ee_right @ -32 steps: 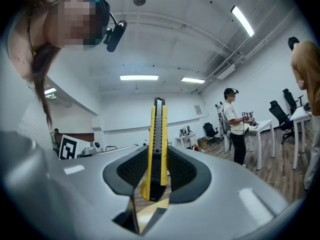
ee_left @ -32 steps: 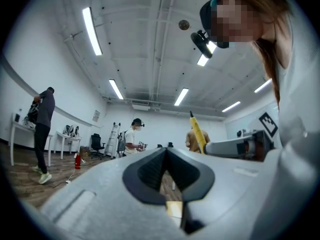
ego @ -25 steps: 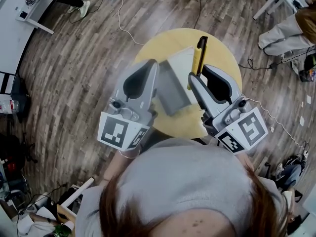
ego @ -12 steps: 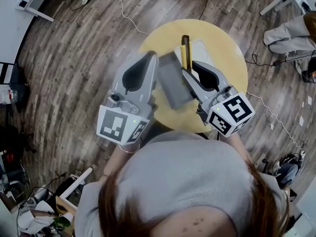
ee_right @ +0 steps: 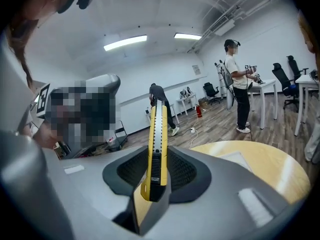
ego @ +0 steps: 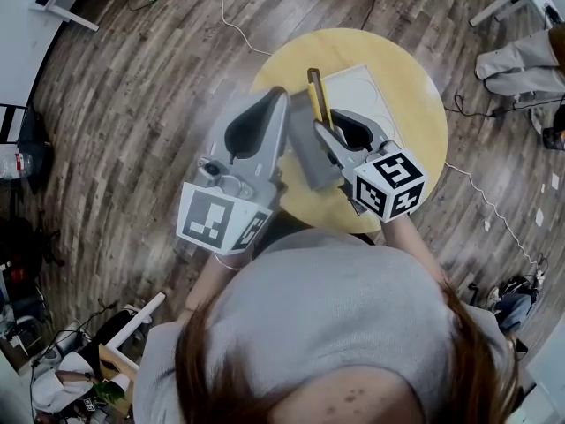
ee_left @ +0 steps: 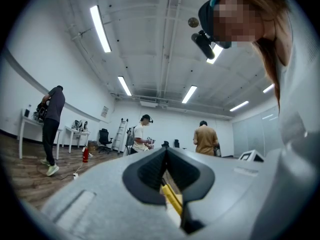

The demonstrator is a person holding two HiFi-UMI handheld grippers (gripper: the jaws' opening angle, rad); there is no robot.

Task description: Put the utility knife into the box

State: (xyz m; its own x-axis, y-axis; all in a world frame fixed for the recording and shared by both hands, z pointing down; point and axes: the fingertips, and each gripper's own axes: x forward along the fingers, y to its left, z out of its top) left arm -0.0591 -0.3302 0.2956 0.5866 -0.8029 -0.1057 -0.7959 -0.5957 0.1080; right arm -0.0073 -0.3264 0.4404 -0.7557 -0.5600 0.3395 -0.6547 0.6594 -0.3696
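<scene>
The left gripper (ego: 279, 100) hovers over the round yellow desk (ego: 419, 104) with its jaws drawn together. Its own view shows nothing caught between them. Just to its right a grey panel (ego: 307, 148) rises at a slant; I judge it to be the box's lid, folded open. Right of that, the right gripper (ego: 325, 131) is clamped on the lower end of the yellow utility knife (ego: 316, 91), whose long body sticks out past the jaws, off the desk. The white box (ego: 366, 91) lies open on the desk, close beside the knife tip. The pickup looks done; what remains is lowering the knife into the box and letting go.
</scene>
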